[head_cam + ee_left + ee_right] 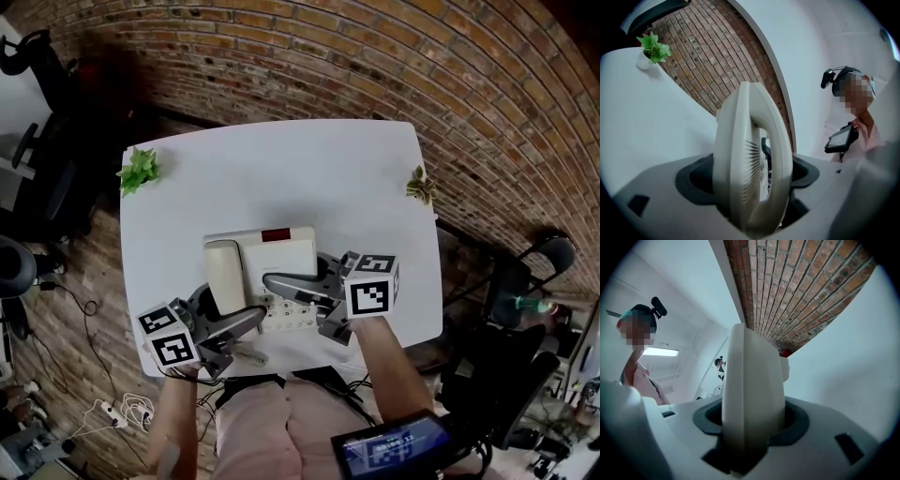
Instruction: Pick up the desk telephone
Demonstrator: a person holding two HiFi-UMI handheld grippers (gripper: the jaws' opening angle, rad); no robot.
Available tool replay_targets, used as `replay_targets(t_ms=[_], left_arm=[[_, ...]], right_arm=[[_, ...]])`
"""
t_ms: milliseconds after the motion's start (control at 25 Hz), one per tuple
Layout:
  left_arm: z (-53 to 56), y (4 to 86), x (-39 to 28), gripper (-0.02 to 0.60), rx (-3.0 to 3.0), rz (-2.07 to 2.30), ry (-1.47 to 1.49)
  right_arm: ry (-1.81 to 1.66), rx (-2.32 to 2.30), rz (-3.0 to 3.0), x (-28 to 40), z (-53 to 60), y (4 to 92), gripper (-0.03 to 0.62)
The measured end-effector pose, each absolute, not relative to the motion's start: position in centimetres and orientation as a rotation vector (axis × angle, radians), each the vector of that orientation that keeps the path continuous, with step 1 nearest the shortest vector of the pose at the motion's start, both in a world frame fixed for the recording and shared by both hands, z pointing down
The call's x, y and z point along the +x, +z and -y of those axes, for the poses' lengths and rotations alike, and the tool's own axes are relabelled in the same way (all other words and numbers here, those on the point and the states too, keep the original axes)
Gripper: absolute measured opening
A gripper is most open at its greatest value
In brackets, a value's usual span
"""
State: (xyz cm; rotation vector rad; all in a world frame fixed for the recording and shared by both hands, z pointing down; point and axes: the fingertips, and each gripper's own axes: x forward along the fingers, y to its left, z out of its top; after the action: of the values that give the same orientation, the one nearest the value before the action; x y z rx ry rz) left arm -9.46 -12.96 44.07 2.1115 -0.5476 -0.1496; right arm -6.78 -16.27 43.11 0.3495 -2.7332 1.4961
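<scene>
Cream plastic desk telephone (277, 255) is gripped by fingers of left gripper (236, 324) and right gripper (298, 284) (one each side) over white counter (281, 169).

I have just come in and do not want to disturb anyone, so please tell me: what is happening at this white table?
A person at the white table holds a gripper in each hand. The left gripper is closed on the side of the desk telephone where the handset lies. The right gripper is closed on the opposite side. So the telephone is gripped from both sides, but it is hard to tell whether it has left the table yet.
</scene>
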Motion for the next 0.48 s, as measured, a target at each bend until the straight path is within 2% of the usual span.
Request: replay_targets(t_ms=[480], left_arm=[[10.7, 40.3, -7.2, 0.44, 2.153, 0.556, -0.149]], right_arm=[[1.363, 0.446, 2.71, -4.3, 14.0, 39.8, 0.268]])
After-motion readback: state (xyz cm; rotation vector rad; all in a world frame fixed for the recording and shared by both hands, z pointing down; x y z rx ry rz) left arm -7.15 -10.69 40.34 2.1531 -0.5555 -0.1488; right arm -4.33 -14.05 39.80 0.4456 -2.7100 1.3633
